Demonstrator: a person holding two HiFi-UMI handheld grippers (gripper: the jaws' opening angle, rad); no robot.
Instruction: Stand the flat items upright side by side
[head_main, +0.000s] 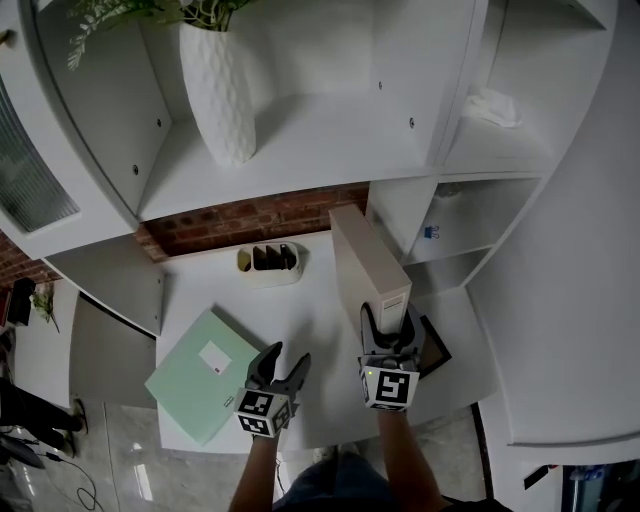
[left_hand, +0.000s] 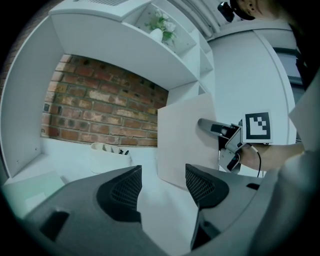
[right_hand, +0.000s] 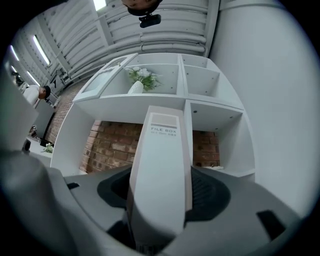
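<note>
A white file box (head_main: 368, 262) stands upright on its long edge on the white table (head_main: 322, 312), by the shelf unit's lower right part. My right gripper (head_main: 388, 325) is shut on its near end; in the right gripper view the labelled spine (right_hand: 162, 165) fills the gap between the jaws. A pale green flat file (head_main: 205, 372) lies flat on the table's front left. Just right of it my left gripper (head_main: 287, 362) hovers open with nothing between its fingers. The left gripper view shows the box's broad side (left_hand: 182, 145) ahead and the right gripper (left_hand: 220, 131) on it.
A white pen holder (head_main: 272, 262) sits at the table's back by the brick wall. A dark flat item (head_main: 437, 345) lies right of the box near the table edge. A white vase (head_main: 218, 90) stands on the shelf above.
</note>
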